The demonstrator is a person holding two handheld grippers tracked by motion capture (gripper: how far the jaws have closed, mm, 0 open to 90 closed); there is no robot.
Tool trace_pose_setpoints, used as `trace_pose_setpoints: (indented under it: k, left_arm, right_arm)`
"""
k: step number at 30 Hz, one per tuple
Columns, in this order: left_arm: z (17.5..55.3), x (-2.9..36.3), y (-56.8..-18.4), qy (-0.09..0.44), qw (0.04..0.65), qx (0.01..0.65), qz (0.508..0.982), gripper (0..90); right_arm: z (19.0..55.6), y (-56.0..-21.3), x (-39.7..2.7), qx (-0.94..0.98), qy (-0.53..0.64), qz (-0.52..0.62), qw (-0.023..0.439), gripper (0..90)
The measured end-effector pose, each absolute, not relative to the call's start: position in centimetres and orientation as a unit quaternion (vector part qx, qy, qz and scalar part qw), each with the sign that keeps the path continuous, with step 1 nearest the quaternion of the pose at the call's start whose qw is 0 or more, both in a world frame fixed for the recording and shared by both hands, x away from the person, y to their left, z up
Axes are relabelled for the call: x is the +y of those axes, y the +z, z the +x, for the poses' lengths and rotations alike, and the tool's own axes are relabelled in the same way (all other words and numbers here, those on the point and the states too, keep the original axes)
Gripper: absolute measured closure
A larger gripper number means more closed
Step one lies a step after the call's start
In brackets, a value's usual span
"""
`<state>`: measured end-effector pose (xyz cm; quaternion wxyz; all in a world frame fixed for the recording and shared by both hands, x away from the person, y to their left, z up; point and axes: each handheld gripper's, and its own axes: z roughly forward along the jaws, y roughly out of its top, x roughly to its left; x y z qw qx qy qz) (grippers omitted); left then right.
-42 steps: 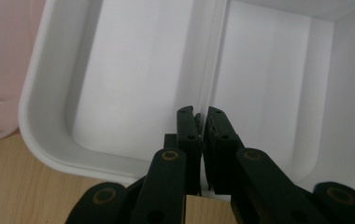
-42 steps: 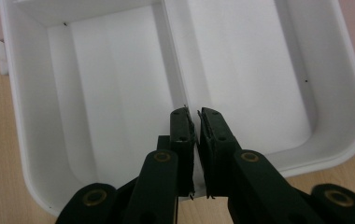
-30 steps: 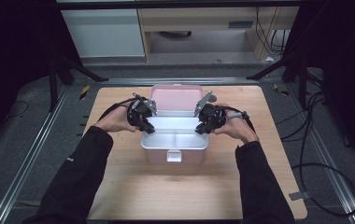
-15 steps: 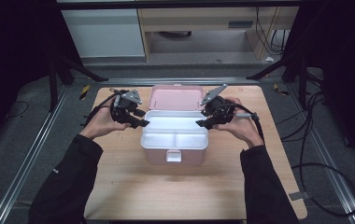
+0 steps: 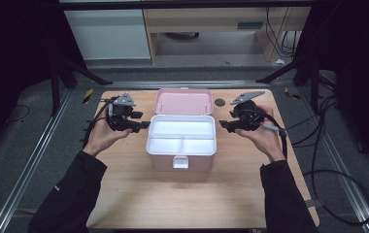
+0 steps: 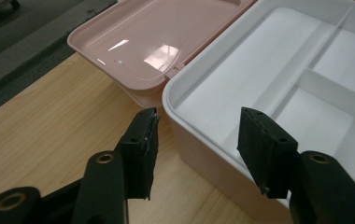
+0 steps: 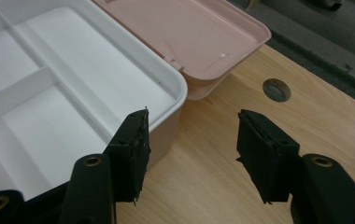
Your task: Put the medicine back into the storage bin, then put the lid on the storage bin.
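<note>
A pink box [image 5: 181,162] stands open mid-table, its pink lid [image 5: 183,101] laid back flat behind it. Inside sits a white divided tray [image 5: 181,136] with nothing in its compartments. My left gripper [image 5: 142,125] hovers just left of the box, open, jaws empty and pointing at the box's left wall. My right gripper [image 5: 223,126] is open too, just right of the box and a little apart from it. In the left gripper view the tray's corner [image 6: 180,100] lies between the fingers [image 6: 143,144]. The right gripper view has the tray's other corner [image 7: 178,93] beside the left finger [image 7: 131,151].
The wooden table [image 5: 124,194] has bare room in front of the box and at both sides. A round hole [image 5: 220,102] sits in the tabletop behind the right gripper. Cables [image 5: 318,160] trail off the table's right edge onto the grey floor.
Both grippers have drawn outward, away from the box's sides, left one to the left and right one to the right. The box stays open and has not moved.
</note>
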<state>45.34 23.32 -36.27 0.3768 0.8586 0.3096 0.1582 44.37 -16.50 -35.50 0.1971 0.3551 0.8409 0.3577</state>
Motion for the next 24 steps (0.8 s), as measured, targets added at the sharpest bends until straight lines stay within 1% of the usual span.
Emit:
trace_pose_setpoints:
  k: [2, 3, 5, 10, 13, 14, 19, 20, 24]
  left_arm:
    - [45.5, 23.4, -36.6, 0.161, 0.384, 0.323, 0.85, 44.6]
    - [45.6, 23.5, -36.7, 0.162, 0.387, 0.327, 0.847, 44.6]
    - [45.8, 23.6, -36.9, 0.163, 0.39, 0.333, 0.842, 43.7]
    - [46.5, 23.7, -37.3, 0.166, 0.395, 0.347, 0.834, 42.0]
    - [47.0, 23.7, -37.6, 0.167, 0.402, 0.358, 0.826, 41.0]
    - [47.5, 23.8, -37.8, 0.168, 0.41, 0.366, 0.818, 41.0]
    - [48.3, 24.1, -38.2, 0.167, 0.425, 0.381, 0.804, 41.2]
    - [48.9, 24.3, -38.3, 0.168, 0.419, 0.39, 0.803, 41.2]
    - [49.7, 24.2, -38.1, 0.173, 0.417, 0.393, 0.801, 40.7]
  right_arm:
    - [44.0, -36.1, -17.1, 0.83, 0.364, 0.371, 0.204, 40.9]
    - [44.0, -36.1, -17.1, 0.83, 0.364, 0.371, 0.204, 40.9]
    - [43.9, -36.6, -17.3, 0.828, 0.359, 0.377, 0.208, 37.9]
    - [44.2, -37.4, -17.7, 0.818, 0.368, 0.39, 0.206, 37.7]
    - [44.7, -37.6, -17.8, 0.807, 0.38, 0.401, 0.21, 36.4]
    - [45.2, -37.5, -17.8, 0.798, 0.394, 0.406, 0.21, 34.0]
    - [46.1, -37.3, -17.3, 0.785, 0.412, 0.408, 0.216, 32.2]
    - [46.5, -37.3, -17.0, 0.782, 0.415, 0.411, 0.219, 31.8]
    - [47.4, -37.2, -16.4, 0.78, 0.419, 0.41, 0.219, 31.6]
